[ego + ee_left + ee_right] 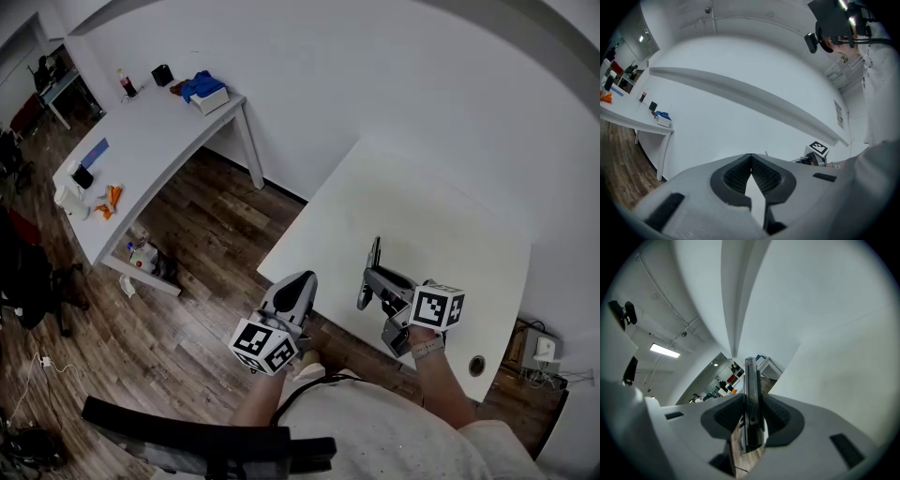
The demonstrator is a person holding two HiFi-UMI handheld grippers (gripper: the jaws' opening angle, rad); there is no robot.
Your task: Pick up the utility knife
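So your right gripper [371,287] is clamped on the utility knife [374,255], pads squeezing its flat sides so the slim body stands on edge and can't twist out. It looks lifted off the white table [422,206], up near the close edge, so the pick seems basically done to me. Your left gripper [296,284] sits off to the side, jaws pinched together on nothing, parked clear of the grab

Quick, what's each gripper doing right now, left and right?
Left gripper: closed, nothing between its jaws.
Right gripper: closed on the utility knife.
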